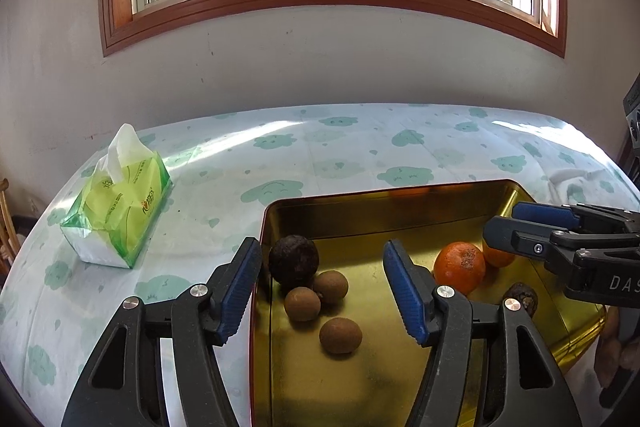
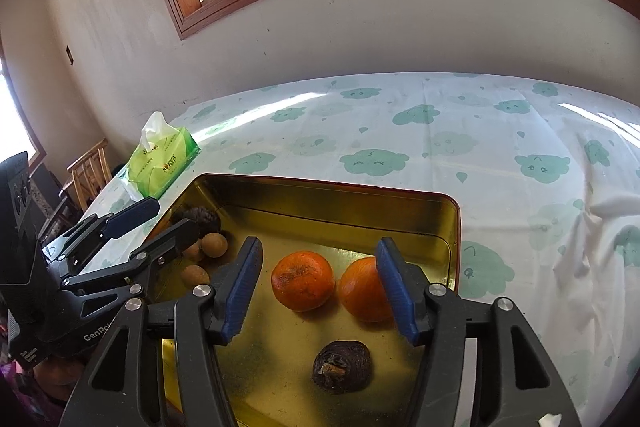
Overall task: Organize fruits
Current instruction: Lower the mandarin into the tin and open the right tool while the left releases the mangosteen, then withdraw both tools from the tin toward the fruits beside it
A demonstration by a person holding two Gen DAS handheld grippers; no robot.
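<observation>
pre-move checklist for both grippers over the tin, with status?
1. Left gripper empty, jaws apart: ok.
2. Right gripper empty, jaws apart: ok.
3. Fruit all inside tin: ok in view; near edge hidden.
4. Oranges free to grasp: not ok, far one sits against a right finger.
5. Longans free: not ok, clustered against the dark fruit.
6. Grippers apart from each other: ok.

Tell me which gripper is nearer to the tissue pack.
Left. The left gripper hovers open at the tin's edge beside the tissue pack; the right gripper hovers over the oranges, farther away.
</observation>
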